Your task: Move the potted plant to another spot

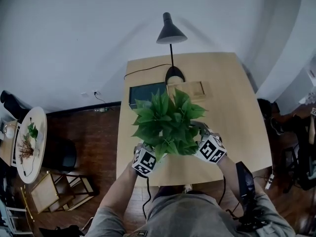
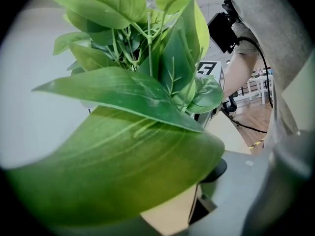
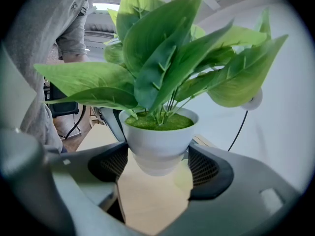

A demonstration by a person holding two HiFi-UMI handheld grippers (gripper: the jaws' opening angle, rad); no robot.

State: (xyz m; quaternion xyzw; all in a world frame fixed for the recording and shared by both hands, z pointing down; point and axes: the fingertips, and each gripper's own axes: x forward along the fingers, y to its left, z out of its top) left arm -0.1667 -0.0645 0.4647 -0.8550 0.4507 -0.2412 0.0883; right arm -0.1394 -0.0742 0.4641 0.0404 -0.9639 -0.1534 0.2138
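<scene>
White pot (image 3: 156, 136), smooth and tapering towards its foot, sits squarely between the jaws of the right gripper (image 3: 156, 173). Both dark pads press its lower wall, one on each side, just under the step below the rim. From that gripper's own view the foot seems to hang clear of the table (image 3: 147, 200) beneath the jaws, though I cannot be sure of the gap.

The leaves (image 3: 162, 68) spread wide above and ahead of the jaws, rising from an even green filling in the pot.

The left gripper (image 2: 167, 205) comes in from the opposite side. Its jaws stand apart with bare table between them. One big leaf (image 2: 123, 176) lies across them and hides the far jaw and the pot, so no hold on that side can be seen.

My guess is that the plant is artificial and light, though top-heavy because of the broad crown. The glazed wall looks slippery, and the taper would let it slide down through a loose grip. The best hold is where the right pads already are, under the step, so the ledge rests on them. The leaves are soft and will bend, so they offer no hold. Keeping the pot upright should stop it twisting between the pads.
</scene>
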